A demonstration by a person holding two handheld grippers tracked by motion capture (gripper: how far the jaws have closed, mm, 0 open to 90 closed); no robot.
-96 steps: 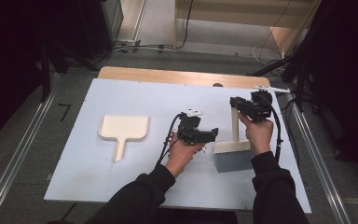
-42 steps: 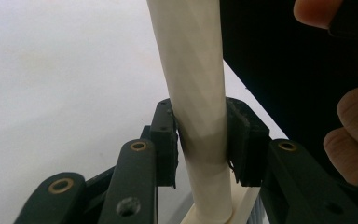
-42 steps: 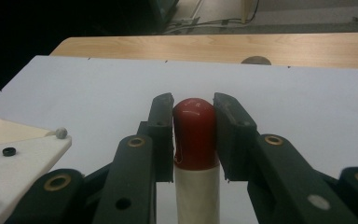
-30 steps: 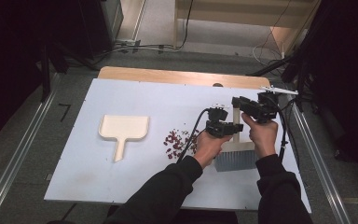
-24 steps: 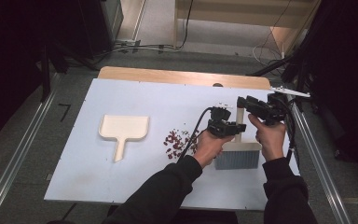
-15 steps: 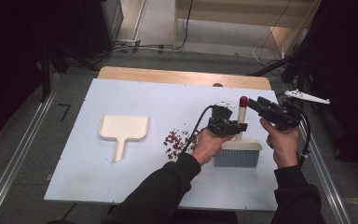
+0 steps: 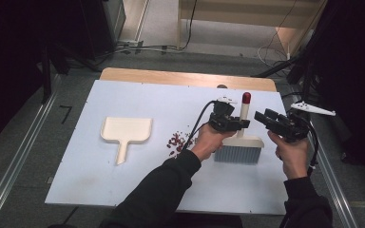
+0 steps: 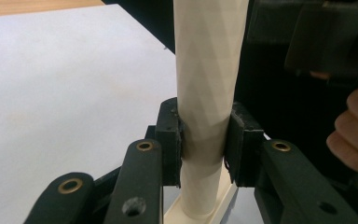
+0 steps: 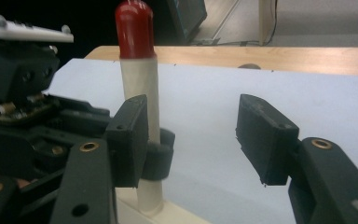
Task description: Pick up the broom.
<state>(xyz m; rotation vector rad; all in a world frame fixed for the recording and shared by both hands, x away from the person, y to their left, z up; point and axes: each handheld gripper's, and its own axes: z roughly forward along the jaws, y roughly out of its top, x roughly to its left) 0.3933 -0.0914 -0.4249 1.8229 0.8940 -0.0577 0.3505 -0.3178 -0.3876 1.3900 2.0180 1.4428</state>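
Observation:
A brush [image 7: 238, 151] stands on its bristles right of the table's middle, its cream handle [image 8: 205, 84] upright with a red cap [image 9: 134, 17] on top. My left gripper [image 7: 232, 123] is shut on the handle low down; in the left gripper view its pads [image 8: 169, 135] press on both sides. My right gripper [image 7: 265, 117] hangs to the right of the brush, apart from it. Its jaws have just been opening and nothing is between them [image 9: 192, 135]. A cream dustpan [image 7: 126, 131] lies to the left, and red crumbs [image 7: 177, 141] lie between it and the brush.
The white table top [image 7: 76, 180] has a wooden strip [image 7: 171, 78] along its far edge. Metal rails run along the floor on both sides. A cable trails from each gripper over the forearms.
The right gripper has let go of the brush handle, opened and moved off to the right. The left gripper stays clamped on the handle, and the brush still stands upright.

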